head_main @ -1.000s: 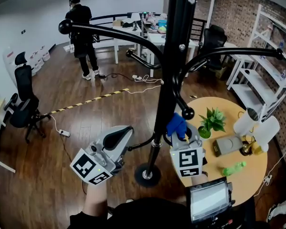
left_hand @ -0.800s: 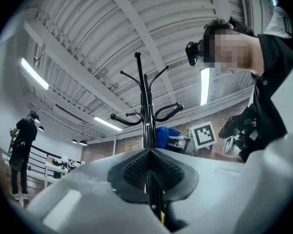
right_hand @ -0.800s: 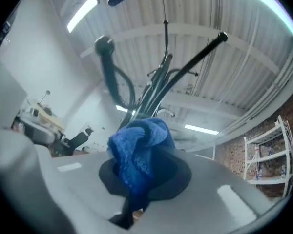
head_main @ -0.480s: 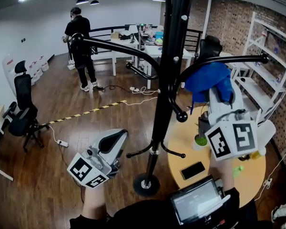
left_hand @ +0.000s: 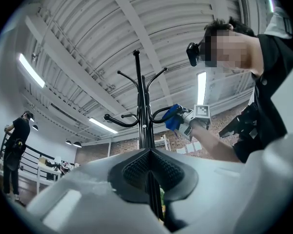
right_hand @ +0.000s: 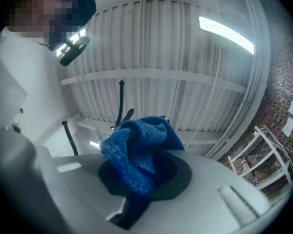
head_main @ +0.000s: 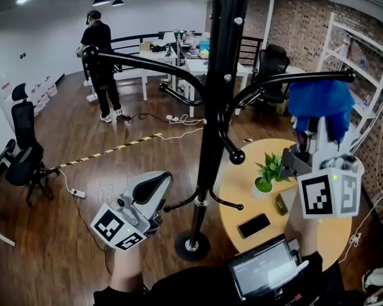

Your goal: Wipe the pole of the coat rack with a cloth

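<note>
Cloth (head_main: 321,107), blue and bunched, sits clamped in the right gripper (head_main: 316,131), which is raised high with its marker cube toward the camera. In the right gripper view the cloth (right_hand: 139,145) fills the space between the jaws and spills over the top of the right gripper (right_hand: 144,174), so the jaws are closed on it. The pole (head_main: 214,126) of the coat rack stands well to the left of this gripper. One of the rack's curved arms (head_main: 287,78) reaches out from the pole to just above the cloth; whether the two touch cannot be told.

Lower down and on the other side of the pole, the left gripper (head_main: 154,185) points up and toward it, near a small hook low on the rack. In the left gripper view its jaws are pressed together with nothing between them, and the pole (left_hand: 144,111) rises straight ahead of the left gripper (left_hand: 150,172), not in contact.

Below the right gripper is a round table (head_main: 242,183) with a plant (head_main: 266,171) and a phone (head_main: 254,225). Far beyond the left gripper a person (head_main: 99,62) stands at desks.
</note>
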`<state>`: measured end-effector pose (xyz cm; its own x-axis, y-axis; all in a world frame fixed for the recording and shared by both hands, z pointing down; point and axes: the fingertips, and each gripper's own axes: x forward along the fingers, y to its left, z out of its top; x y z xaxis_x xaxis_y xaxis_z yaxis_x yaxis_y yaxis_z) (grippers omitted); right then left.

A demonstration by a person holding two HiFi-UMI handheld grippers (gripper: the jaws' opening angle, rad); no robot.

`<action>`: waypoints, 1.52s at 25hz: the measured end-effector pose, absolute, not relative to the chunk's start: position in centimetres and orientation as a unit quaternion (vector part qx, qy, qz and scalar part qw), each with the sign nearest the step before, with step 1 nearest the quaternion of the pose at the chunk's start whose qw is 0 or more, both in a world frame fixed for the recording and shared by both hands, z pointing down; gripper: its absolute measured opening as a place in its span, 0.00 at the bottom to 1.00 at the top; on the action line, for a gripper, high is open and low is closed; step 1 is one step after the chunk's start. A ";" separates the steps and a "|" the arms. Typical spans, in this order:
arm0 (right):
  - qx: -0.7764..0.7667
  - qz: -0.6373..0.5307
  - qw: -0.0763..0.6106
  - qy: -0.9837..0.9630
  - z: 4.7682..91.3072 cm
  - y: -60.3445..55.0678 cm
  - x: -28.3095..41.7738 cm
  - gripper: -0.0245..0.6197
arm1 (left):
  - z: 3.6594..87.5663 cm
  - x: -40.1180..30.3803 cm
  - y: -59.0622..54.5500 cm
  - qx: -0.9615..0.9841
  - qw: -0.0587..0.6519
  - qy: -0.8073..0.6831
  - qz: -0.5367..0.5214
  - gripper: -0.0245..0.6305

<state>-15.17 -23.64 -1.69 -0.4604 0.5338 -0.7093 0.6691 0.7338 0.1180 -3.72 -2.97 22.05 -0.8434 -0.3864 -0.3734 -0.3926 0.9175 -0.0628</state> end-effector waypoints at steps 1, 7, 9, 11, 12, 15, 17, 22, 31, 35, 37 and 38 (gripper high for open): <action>0.367 -0.079 0.371 0.849 -1.0 -22.3 -15.1 0.07 | 22.1 -3.7 -3.0 -0.204 0.192 0.960 0.009 0.03; 0.450 0.027 0.304 0.839 6.7 -11.7 -14.3 0.07 | 22.1 -3.0 -3.0 -0.200 0.195 0.960 0.017 0.03; 0.452 0.034 0.283 0.845 9.4 -10.9 -14.7 0.07 | 22.4 -3.0 -3.0 -0.199 0.193 0.961 0.020 0.03; 0.458 0.039 0.252 0.851 12.3 -10.8 -15.2 0.07 | 22.9 -3.0 -2.9 -0.196 0.188 0.962 0.024 0.03; 0.462 0.045 0.230 0.855 14.1 -10.6 -15.5 0.07 | 23.2 -3.1 -2.7 -0.194 0.187 0.963 0.026 0.03; 0.470 0.066 0.148 0.868 20.9 -10.1 -16.4 0.07 | 23.8 -3.2 -2.3 -0.194 0.180 0.964 0.033 0.03; 0.467 0.148 0.110 0.865 26.2 -10.0 -16.4 0.07 | 24.3 -3.5 -2.6 -0.199 0.173 0.964 0.035 0.03; 0.457 0.427 0.053 0.778 38.7 -10.7 -15.3 0.07 | 25.2 -5.0 -4.4 -0.212 0.146 0.966 0.037 0.03; 0.505 0.282 -0.025 0.815 38.3 -16.0 -14.4 0.07 | 26.8 -7.8 -7.3 -0.212 0.101 0.972 0.026 0.03; 0.553 0.200 -0.003 0.808 36.7 -14.2 -12.2 0.07 | 26.4 -7.6 -7.7 -0.210 0.102 0.972 0.013 0.03; 0.558 0.155 0.014 0.815 35.8 -12.5 -11.4 0.07 | 26.3 -7.4 -7.4 -0.218 0.105 0.970 0.012 0.03; 0.551 0.140 0.026 0.822 35.3 -11.8 -11.1 0.07 | 26.4 -7.2 -7.2 -0.225 0.106 0.969 0.012 0.03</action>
